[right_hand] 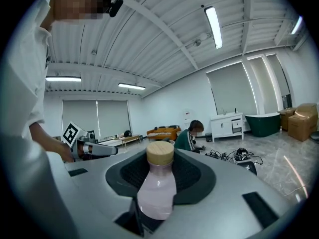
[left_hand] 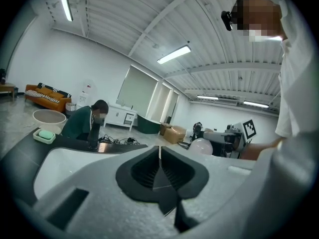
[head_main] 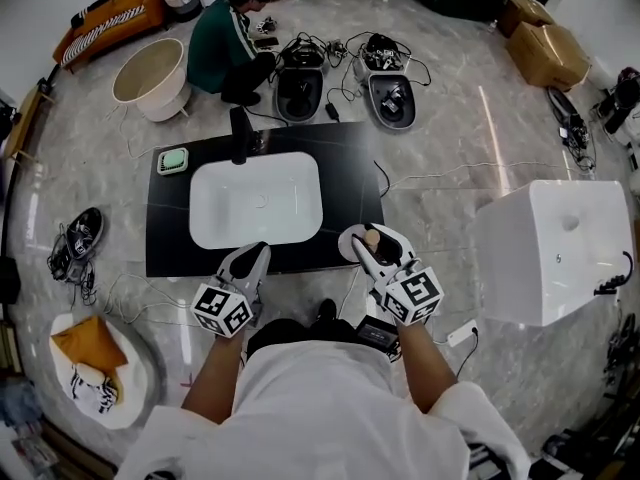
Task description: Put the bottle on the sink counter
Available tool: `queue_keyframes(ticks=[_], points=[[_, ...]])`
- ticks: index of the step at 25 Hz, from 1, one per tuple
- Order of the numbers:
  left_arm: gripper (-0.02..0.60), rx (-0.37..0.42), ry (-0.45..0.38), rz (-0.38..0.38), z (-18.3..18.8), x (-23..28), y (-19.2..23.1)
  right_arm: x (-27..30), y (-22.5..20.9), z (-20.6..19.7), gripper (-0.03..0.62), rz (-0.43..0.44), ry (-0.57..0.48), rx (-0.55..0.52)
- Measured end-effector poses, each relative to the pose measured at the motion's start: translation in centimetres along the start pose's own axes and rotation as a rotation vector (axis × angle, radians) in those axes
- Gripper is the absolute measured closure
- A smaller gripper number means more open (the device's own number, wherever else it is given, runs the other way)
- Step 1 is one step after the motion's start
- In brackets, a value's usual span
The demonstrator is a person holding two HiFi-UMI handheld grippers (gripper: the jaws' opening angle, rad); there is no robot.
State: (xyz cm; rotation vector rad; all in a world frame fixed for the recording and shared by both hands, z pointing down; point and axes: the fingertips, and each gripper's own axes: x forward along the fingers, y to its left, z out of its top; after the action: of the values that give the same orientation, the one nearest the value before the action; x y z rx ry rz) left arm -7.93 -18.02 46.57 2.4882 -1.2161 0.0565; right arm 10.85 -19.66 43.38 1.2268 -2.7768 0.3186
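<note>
Bottle (right_hand: 155, 195) in right tongs (right_hand: 160, 167), overhead — cap (head_main: 371, 236) only

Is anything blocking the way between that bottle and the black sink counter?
Nothing visible does. The right gripper holds the bottle by the front right corner of the counter, and the dark strip beside the white basin lies bare. The faucet and soap dish sit at the far side.

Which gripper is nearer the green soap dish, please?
Left. The left gripper is at the counter front, nearer the soap dish; the right gripper, holding the bottle, is farther right.
</note>
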Motion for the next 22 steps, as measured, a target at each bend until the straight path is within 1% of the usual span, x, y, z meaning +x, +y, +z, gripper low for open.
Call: queue_keyframes(ticks=[4,9,14,18,22], points=[[0.554,0.013,0.010,0.003,0.3,1.8,1.9,2.6,-2.3,0.4,0.456,-0.024,-0.001,-0.016],[0.554,0.002,0.015,-0.002,0.8,4.2,5.0,6.0,-4.7,1.6,0.456,-0.069,-0.005,-0.033],[0.554,0.008,0.022,-0.032,1.7,6.6,7.4,8.9,-7.3,2.8,0.456,-0.129,-0.004,-0.042],[0.554,0.016,0.031,-0.055,2.0,8.2,9.2,11.5,-9.0,3.1,0.456,-0.162,0.002,-0.045],[0.554,0.009,0.039,-0.090,2.2,9.6,10.2,13.4,-10.4,3.8,0.456,-0.193,0.000,-0.047]])
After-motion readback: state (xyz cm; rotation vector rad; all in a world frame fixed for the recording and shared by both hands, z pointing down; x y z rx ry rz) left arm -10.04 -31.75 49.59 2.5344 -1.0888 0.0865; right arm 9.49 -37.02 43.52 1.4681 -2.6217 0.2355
